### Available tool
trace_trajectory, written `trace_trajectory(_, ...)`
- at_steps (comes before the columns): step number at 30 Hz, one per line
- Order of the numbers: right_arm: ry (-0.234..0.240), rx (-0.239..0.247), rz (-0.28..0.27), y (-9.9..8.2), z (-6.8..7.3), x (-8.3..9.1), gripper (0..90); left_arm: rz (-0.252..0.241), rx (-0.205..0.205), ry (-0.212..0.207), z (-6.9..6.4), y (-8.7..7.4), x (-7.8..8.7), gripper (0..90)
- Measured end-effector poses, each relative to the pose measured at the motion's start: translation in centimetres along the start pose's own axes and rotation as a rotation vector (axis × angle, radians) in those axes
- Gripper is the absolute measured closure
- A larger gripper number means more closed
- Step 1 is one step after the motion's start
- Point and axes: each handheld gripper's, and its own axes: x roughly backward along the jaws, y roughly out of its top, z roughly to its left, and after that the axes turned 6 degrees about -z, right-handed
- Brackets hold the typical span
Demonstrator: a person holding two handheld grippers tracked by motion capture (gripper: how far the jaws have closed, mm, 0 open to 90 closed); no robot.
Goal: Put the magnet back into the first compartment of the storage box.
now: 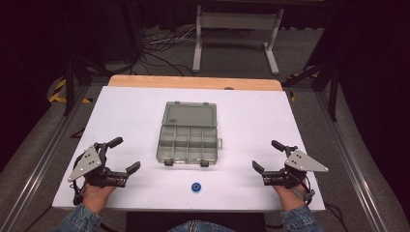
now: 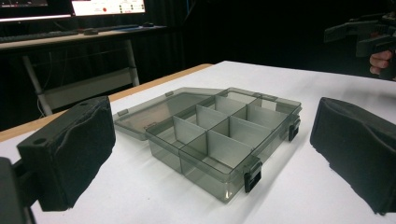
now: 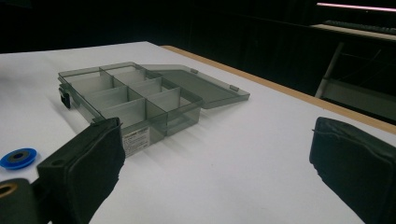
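Item: grey compartment box (image 1: 187, 138), lid laid open, centre of the high view; blue ring (image 1: 196, 187) just below it near the bottom edge. Left gripper (image 1: 122, 155) lower left, right gripper (image 1: 266, 155) lower right, both spread wide and empty; the ring likely wants a low, centred pinch. The right gripper view adds a white label (image 3: 136, 141) on the box's side wall.

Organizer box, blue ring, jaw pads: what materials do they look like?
Organizer box: grey translucent hard plastic, glossy; the dividers and table show through its walls, and the latches are black.
Blue ring: probably moulded plastic with a dark centre; too small to be sure.
Jaw pads: black, matte, with slightly wrinkled edges, so likely foam or soft rubber.
Table: white matte top with a wood-look far edge.
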Motion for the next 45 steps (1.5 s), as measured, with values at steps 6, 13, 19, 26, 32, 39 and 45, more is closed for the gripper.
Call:
trace_trajectory(6,-0.001,-0.005,0.000,0.0,0.0,0.1,3.8,-0.031,0.052,-0.016,0.2,-0.1,0.0,0.9)
trace_trajectory(13,0.004,-0.014,-0.003,-0.1,0.0,0.1,3.8,-0.022,0.035,-0.009,0.2,0.0,0.1,0.8)
trace_trajectory(19,0.006,-0.008,-0.009,0.0,0.0,0.1,3.8,-0.022,0.020,-0.014,0.0,0.0,0.0,0.9)
trace_trajectory(26,0.013,-0.012,-0.008,0.0,0.0,0.2,3.8,-0.014,0.020,-0.017,0.0,0.1,-0.1,0.9)
trace_trajectory(32,0.013,-0.012,-0.007,0.0,0.0,0.2,3.8,-0.007,0.015,-0.026,-0.1,0.3,-0.3,0.9)
trace_trajectory(39,0.014,-0.015,-0.008,0.0,0.0,0.2,3.8,-0.008,0.010,-0.040,-0.4,0.7,-0.9,0.9)
trace_trajectory(45,0.010,-0.023,-0.011,-0.1,-0.1,0.3,3.8,-0.018,-0.003,-0.051,-0.6,1.5,-1.4,0.9)
